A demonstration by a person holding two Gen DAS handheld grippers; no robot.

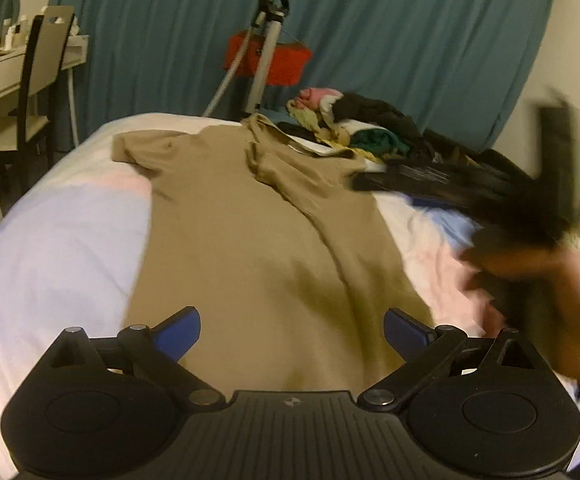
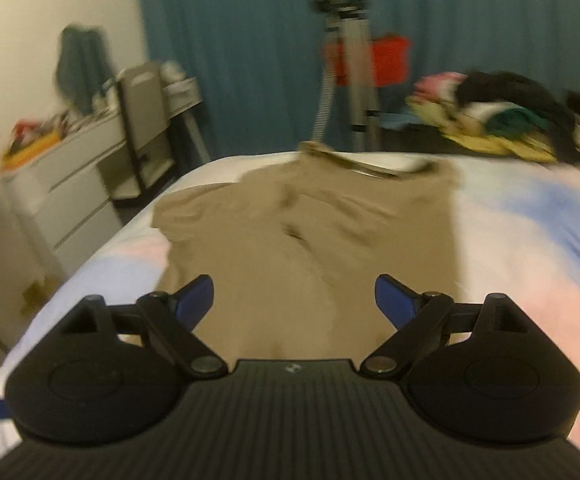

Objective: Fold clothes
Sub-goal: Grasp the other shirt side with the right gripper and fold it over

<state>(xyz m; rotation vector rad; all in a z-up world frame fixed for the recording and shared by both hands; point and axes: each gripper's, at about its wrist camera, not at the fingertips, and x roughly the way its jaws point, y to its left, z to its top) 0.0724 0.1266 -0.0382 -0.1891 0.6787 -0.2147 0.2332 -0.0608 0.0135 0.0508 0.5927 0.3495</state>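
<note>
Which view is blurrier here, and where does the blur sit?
Right wrist view: smeared throughout, including the tan short-sleeved shirt and pile of mixed clothes. Left wrist view: shirt fairly sharp; only the passing right gripper streaks.

One tan shirt [image 1: 250, 216] lies on the bed [image 1: 50, 248]; one heap of clothes [image 1: 353, 128] at its far right corner; one chair [image 1: 38, 92]; one tripod [image 1: 266, 52].

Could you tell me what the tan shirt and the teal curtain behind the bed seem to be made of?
Tan shirt: looks like soft, matte knit fabric, perhaps cotton; it lies limp with shallow creases. Teal curtain: probably woven cloth, matte, hanging in long vertical folds. Blur leaves the weave unclear.
</note>
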